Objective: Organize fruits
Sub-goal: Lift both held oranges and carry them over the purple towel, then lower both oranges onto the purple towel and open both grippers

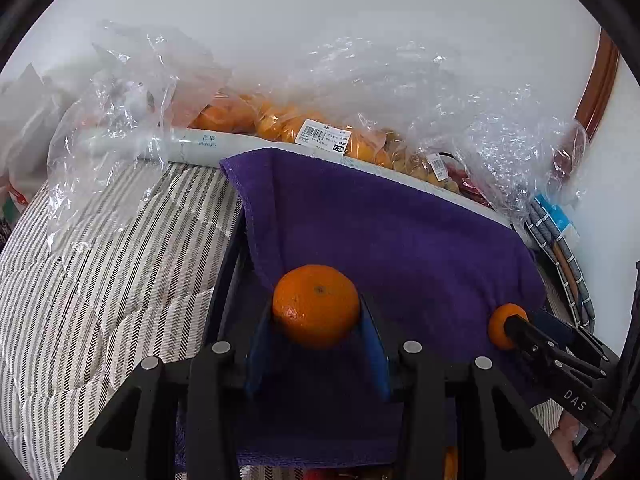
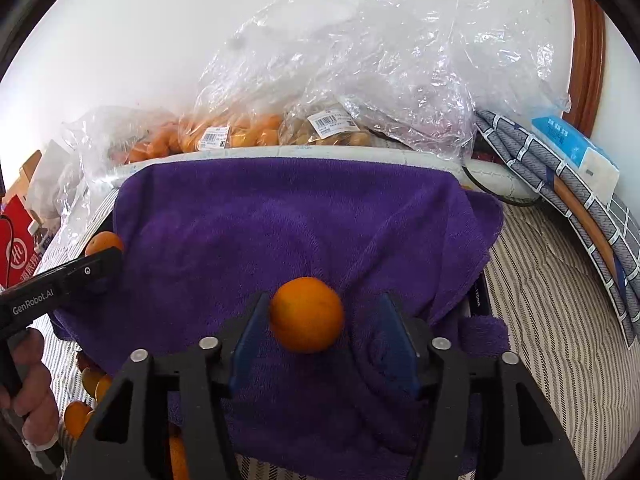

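My left gripper (image 1: 316, 316) is shut on an orange (image 1: 316, 306) above the purple towel (image 1: 400, 240). In the right wrist view that gripper (image 2: 108, 256) comes in from the left with its orange (image 2: 105, 242). My right gripper (image 2: 320, 320) is open; an orange (image 2: 307, 314) sits between its blue pads, touching the left pad (image 2: 250, 332) with a gap to the right pad (image 2: 394, 336). In the left wrist view the right gripper (image 1: 516, 326) shows at the right with that orange (image 1: 500, 324).
Clear plastic bags of oranges (image 1: 272, 120) and other fruit (image 2: 332, 128) lie behind the towel against a white wall. More oranges (image 2: 86, 396) sit below the towel at the lower left. Striped bedding (image 1: 100, 280) surrounds the box. A folded grey cloth (image 2: 560, 184) is at the right.
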`<state>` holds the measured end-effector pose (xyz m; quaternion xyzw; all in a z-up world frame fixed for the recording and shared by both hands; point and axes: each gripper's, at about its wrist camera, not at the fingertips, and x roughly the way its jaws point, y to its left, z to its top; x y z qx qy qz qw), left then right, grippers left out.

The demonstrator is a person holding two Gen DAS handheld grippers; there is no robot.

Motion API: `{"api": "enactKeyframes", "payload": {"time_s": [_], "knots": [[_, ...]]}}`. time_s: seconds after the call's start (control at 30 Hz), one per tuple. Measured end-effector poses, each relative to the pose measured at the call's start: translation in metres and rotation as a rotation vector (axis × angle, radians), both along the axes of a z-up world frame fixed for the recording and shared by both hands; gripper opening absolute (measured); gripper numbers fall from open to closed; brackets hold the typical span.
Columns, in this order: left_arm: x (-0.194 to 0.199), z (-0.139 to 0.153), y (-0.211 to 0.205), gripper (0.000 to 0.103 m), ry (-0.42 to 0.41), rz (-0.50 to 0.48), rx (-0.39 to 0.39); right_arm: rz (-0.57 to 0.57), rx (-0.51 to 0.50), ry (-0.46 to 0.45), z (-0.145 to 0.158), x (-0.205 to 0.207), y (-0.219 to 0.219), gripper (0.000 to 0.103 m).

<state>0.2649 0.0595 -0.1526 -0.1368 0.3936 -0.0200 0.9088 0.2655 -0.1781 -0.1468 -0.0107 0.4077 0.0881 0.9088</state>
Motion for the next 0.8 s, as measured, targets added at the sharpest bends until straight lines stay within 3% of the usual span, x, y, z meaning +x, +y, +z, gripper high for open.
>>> {"api": "enactKeyframes", "payload": {"time_s": [0.5,0.8], "knots": [[-0.0016,0.0015,-0.0009,0.041,-0.008,-0.019,-0.004,-0.012,-0.008,-0.02,0.0044,-0.0031,-0.0009,0.069],[-0.007,0.0077,-0.0002,0.049,-0.04,-0.012,0.0,-0.036,0.015,-0.016,0.0052,-0.002,-0.0048,0.07]]}}
